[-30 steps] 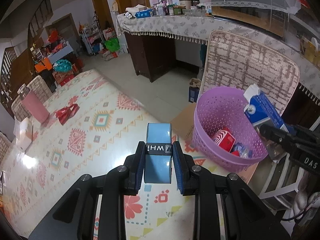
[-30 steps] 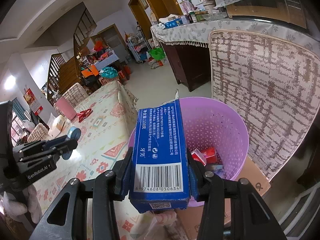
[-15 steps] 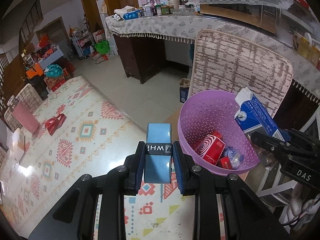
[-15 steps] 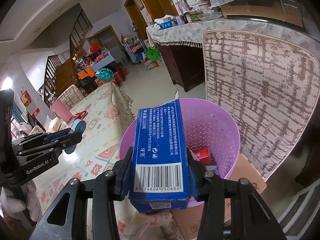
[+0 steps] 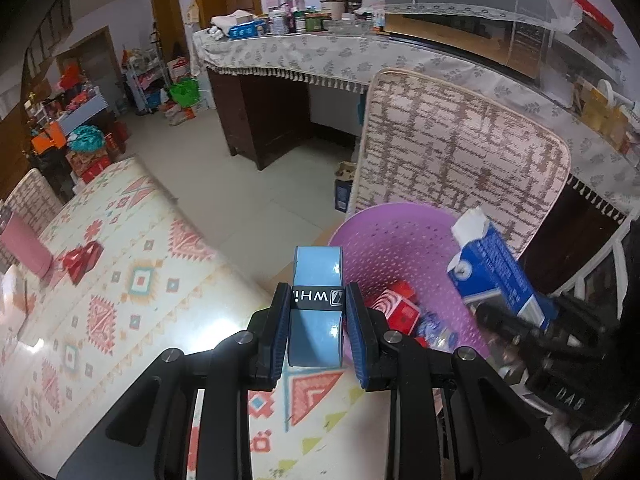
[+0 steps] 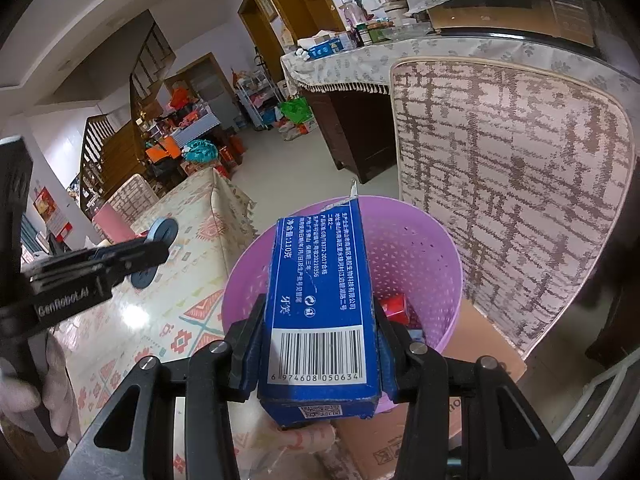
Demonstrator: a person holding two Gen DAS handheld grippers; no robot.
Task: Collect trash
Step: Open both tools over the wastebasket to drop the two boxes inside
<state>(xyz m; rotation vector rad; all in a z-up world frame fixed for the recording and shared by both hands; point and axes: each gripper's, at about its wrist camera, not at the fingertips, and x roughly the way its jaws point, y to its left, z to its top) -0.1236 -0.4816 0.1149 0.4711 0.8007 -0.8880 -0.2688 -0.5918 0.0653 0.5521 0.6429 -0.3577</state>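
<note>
perforated lilac plastic basket [image 6: 424, 256], round; right gripper [image 6: 320, 344] clamps a rectangular blue cardboard carton [image 6: 320, 300] above it, left gripper [image 5: 316, 316] pinching a glossy pale-blue roll [image 5: 316, 280].

My blue roll [image 5: 316, 312] has a black band reading "WHI". My blue carton [image 6: 320, 312] shows barcode 6974608050634 and "110". My left tongs [image 6: 150, 258] say "GenRobot.AI".

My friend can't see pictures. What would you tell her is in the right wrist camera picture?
The right gripper holds a dark blue box with a barcode, its jaws pressed on both sides, above a purple basket with red packets inside. The left gripper holds a light blue roll over a patterned table.
</note>
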